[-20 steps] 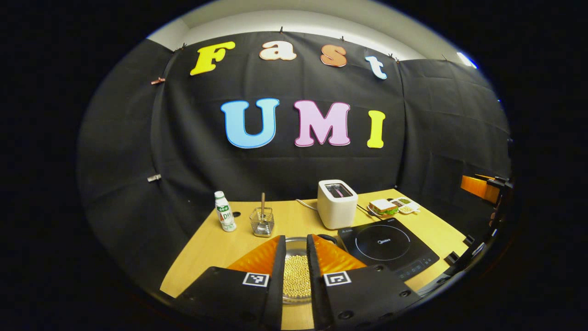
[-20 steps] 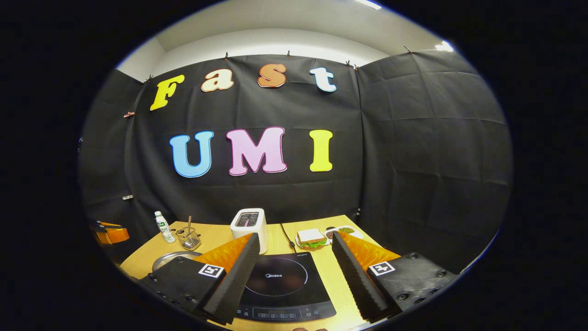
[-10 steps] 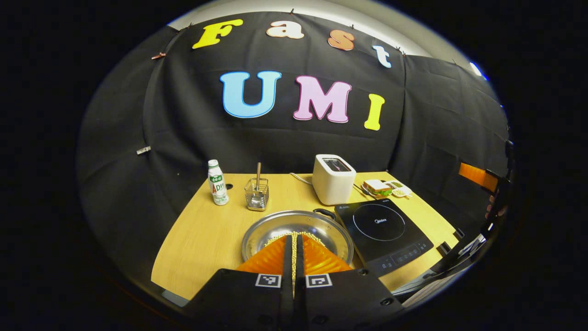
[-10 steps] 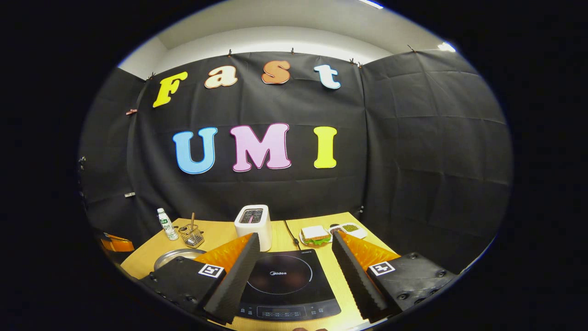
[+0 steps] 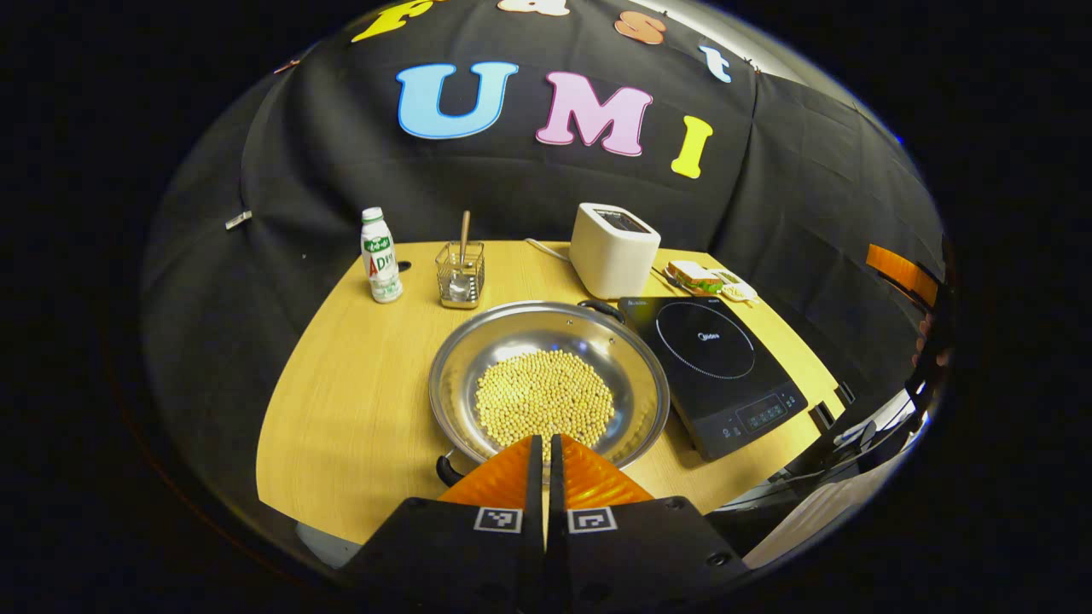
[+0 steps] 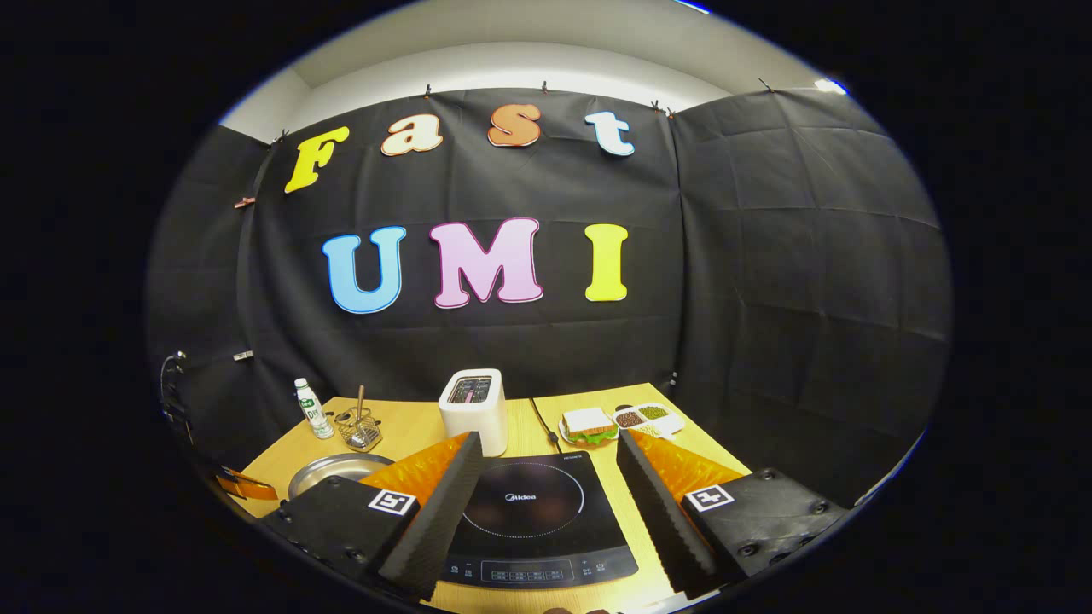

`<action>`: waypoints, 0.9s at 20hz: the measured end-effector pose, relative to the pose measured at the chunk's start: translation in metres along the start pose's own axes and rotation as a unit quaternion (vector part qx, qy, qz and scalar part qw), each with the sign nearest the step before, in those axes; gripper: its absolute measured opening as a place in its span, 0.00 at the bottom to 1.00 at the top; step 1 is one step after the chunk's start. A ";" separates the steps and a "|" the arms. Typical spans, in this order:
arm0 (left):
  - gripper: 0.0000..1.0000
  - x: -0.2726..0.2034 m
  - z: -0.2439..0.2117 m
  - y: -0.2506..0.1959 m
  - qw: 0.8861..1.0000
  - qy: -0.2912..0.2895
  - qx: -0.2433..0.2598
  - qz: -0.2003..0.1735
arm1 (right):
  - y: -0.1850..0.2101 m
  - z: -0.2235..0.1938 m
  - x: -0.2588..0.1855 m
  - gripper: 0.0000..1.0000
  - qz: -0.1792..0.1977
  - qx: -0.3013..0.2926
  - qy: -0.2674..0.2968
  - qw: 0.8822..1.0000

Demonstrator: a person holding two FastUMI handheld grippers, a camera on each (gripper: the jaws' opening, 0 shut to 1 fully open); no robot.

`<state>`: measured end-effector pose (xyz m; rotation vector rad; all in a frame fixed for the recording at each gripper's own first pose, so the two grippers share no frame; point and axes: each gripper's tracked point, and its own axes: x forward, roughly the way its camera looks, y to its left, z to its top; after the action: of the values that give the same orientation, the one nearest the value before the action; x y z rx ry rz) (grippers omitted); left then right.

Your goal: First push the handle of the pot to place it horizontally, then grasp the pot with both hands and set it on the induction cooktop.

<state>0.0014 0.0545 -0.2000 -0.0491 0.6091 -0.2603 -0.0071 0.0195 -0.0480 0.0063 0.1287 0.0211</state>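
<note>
Left tongs (image 5: 545,443) now closed and drawn back from over the pot (image 5: 548,382) to its near rim

Each claw (image 5: 543,443) (image 6: 546,503) carries black screwed plates with square, seemingly coded, marker tags.

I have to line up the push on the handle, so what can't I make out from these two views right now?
- Pot, left gripper view: the near handle is mostly hidden behind the left gripper.
- Pot, right gripper view: mostly covered by the right gripper's own finger; neither handle can be made out.
- Induction cooktop panel markings: too small.
</note>
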 end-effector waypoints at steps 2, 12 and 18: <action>0.05 0.006 -0.011 0.001 1.000 0.018 -0.007 -0.010 | -0.001 -0.004 -0.002 0.99 -0.002 0.000 0.005 1.000; 0.05 0.036 -0.071 -0.005 0.990 0.122 -0.031 -0.060 | -0.010 -0.017 -0.009 0.99 -0.014 -0.004 0.022 1.000; 0.05 0.048 -0.079 0.004 0.987 0.151 -0.013 -0.056 | -0.010 -0.022 -0.008 0.99 -0.019 -0.008 0.029 0.999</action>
<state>-0.0051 0.0483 -0.2920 -0.0705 0.9136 -0.3720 -0.0173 0.0094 -0.0692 -0.0131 0.1862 -0.0152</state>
